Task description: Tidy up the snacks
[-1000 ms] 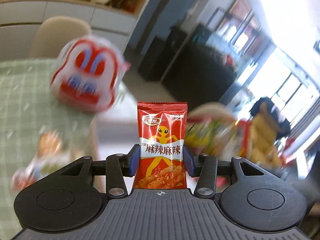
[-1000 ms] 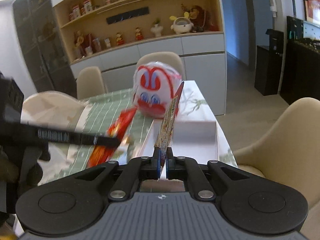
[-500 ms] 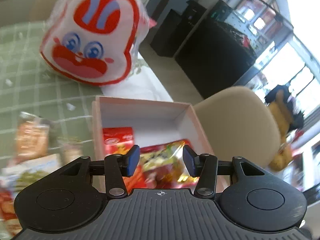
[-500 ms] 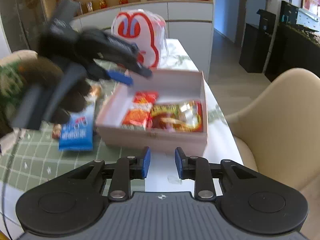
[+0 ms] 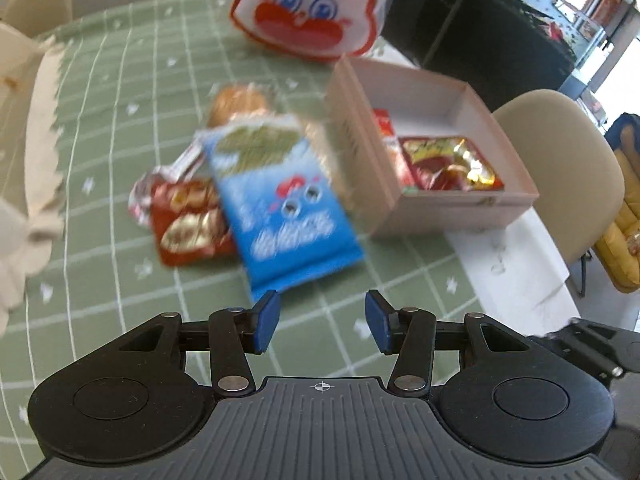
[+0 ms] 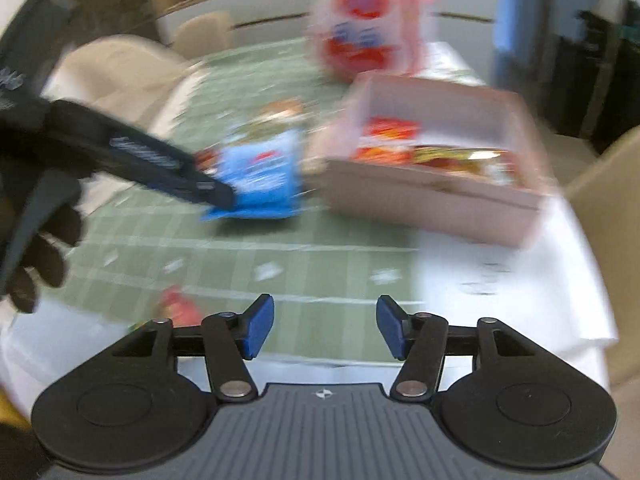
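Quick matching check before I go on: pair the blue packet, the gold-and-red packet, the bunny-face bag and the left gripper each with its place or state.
Things:
1. blue packet
2. gold-and-red packet
3. bunny-face bag
4. left gripper

Places or states:
A. inside the pink box
B. jaws open, holding nothing
C. on the green cloth, beside the box, overlapping a red packet
D. behind the box, at the far side of the table

Pairs: 1-C, 2-A, 3-D, 4-B
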A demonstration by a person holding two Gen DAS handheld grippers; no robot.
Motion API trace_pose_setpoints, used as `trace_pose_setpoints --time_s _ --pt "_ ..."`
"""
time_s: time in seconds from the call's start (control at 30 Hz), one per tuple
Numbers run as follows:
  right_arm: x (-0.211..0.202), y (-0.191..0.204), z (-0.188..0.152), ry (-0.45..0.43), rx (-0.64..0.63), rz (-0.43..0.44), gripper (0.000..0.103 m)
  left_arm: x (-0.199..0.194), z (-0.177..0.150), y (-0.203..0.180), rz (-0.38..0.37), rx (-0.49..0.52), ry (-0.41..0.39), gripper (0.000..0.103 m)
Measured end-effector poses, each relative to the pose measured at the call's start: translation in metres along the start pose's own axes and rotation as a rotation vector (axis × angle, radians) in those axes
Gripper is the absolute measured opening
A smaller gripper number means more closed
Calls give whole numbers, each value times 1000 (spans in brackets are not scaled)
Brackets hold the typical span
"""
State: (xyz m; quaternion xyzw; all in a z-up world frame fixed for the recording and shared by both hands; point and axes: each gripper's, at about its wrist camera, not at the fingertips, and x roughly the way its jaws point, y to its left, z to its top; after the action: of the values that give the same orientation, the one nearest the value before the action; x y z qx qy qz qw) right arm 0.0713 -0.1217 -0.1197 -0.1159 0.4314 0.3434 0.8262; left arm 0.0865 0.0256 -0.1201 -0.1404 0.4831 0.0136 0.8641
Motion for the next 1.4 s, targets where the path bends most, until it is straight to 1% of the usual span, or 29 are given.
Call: trace_pose_setpoints --time_s 0.1,0.13,0.2,0.27,0.3,0.37,0.4,0.5,0.6,0.67,0.8,0.83,0.9,0.97,1.03,1.1,1.17,1.2,1.27,1.33,1.4 --pt "11 28 2 14 -98 40 58 -5 -11 13 -6 -36 -6 52" --pt "14 35 5 10 -120 43 58 -7 -14 20 -9 -60 -14 52" --pt "21 43 13 0 -143 36 58 -18 -28 36 0 -135 -56 52" --pt "28 44 24 -15 -139 18 59 -29 -49 56 23 -227 -91 52" --pt "33 43 31 -21 -126 6 59 -33 -59 64 25 -266 -90 52" --pt "39 39 44 -42 -86 -24 60 -37 -77 75 5 -305 -59 52" --pt "45 37 52 -58 -65 -33 61 -37 -85 79 -9 -308 -40 52" --pt "61 37 74 -114 -29 -40 69 -39 -100 80 -37 -302 -5 52" --pt "83 41 95 -150 -23 -91 70 -37 -110 79 -84 -295 16 52" --pt "98 44 104 -154 -21 -119 70 -36 -115 80 -97 -294 24 51" --pt "132 48 116 -92 -46 -148 72 -37 -122 86 -98 -312 17 50" --pt "140 49 117 -75 -51 -148 77 -38 -122 87 -104 -309 15 50" --pt "147 52 118 -65 -74 -176 79 -38 -121 86 -136 -295 29 45" --pt "146 54 117 -62 -74 -186 81 -36 -123 83 -188 -272 67 44" --pt "143 53 115 -26 -62 -144 81 -35 -124 77 -205 -241 89 44" --pt "136 49 110 -3 -34 -112 74 -35 -125 71 -211 -202 106 44" --pt "127 46 104 3 -22 -89 58 -35 -124 66 -221 -171 113 43" --pt "121 46 100 8 -27 -76 53 -35 -124 64 -223 -158 114 43" --pt "106 47 91 9 -50 -62 38 -34 -122 60 -220 -140 116 43" --pt "92 48 79 18 -75 -43 30 -31 -123 56 -216 -136 119 44" --pt "80 45 66 32 -80 -31 28 -27 -121 54 -211 -132 120 43"
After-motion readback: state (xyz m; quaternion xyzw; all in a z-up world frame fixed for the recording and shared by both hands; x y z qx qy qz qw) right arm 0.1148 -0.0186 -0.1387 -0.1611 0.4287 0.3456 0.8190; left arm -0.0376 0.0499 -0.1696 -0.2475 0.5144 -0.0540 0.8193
